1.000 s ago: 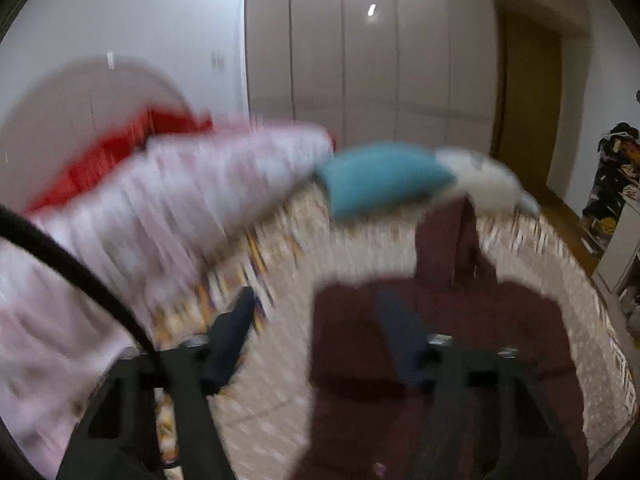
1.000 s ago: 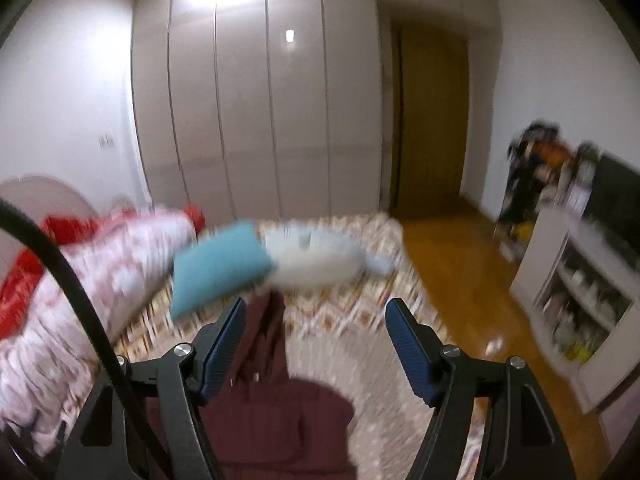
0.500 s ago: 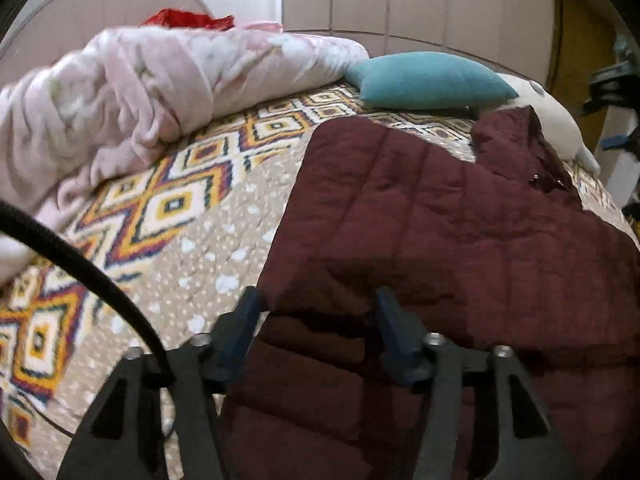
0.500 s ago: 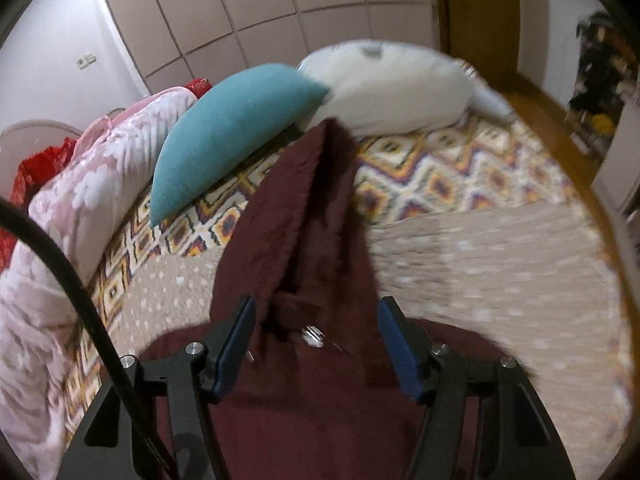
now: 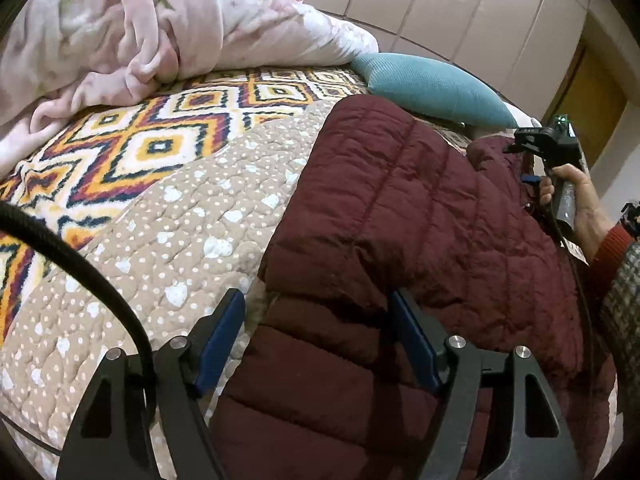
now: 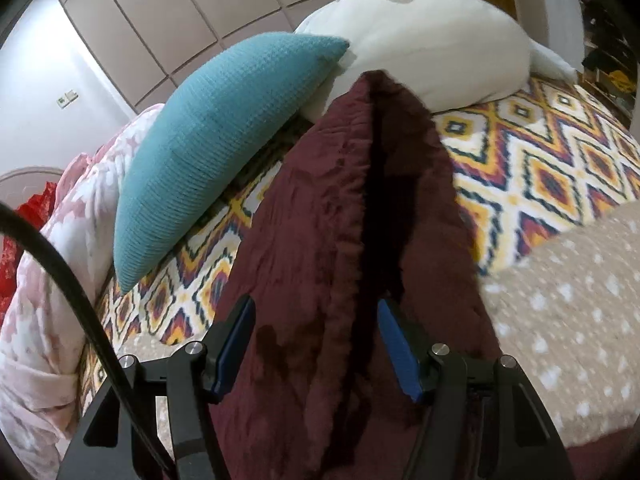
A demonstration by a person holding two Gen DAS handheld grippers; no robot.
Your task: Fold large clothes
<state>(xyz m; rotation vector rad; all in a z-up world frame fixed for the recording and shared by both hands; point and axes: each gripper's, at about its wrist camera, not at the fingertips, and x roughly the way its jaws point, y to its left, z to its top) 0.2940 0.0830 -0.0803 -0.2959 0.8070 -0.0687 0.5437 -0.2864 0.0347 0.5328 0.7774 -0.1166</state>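
Maroon quilted coat (image 5: 420,220) lies spread on the bed, over the tan dotted quilt (image 5: 172,232), hood (image 6: 360,184) pointing up toward the teal pillow (image 6: 224,152) and the white plush cushion (image 6: 432,40).

Progress: early. One fold line already shows across the body near the left gripper, a padded edge lying doubled over the panel beneath it. Hood is not yet turned in, and no compact bundle. Judged: most of the folding is still to do.

Left gripper (image 5: 320,336): jaws have just been opening and stand well apart, straddling the coat's near left edge. Fabric sits between the fingers, but the pads do not press it, so nothing is held.

Right gripper (image 6: 316,344): jaws have just been closing in, with the base of the hood between them. A gap shows on the left pad; on the right pad fabric lies very close, and contact there cannot be settled from this angle. Reads as not yet gripped.

View differences: the left wrist view shows the coat's broad body, the fold line, the pink blanket (image 5: 140,32) heaped beyond, and the person's right hand (image 5: 572,204) on its handle at the far side. The right wrist view shows only the hood, its dark inner crease, and the patterned bedspread (image 6: 560,152) beside it.
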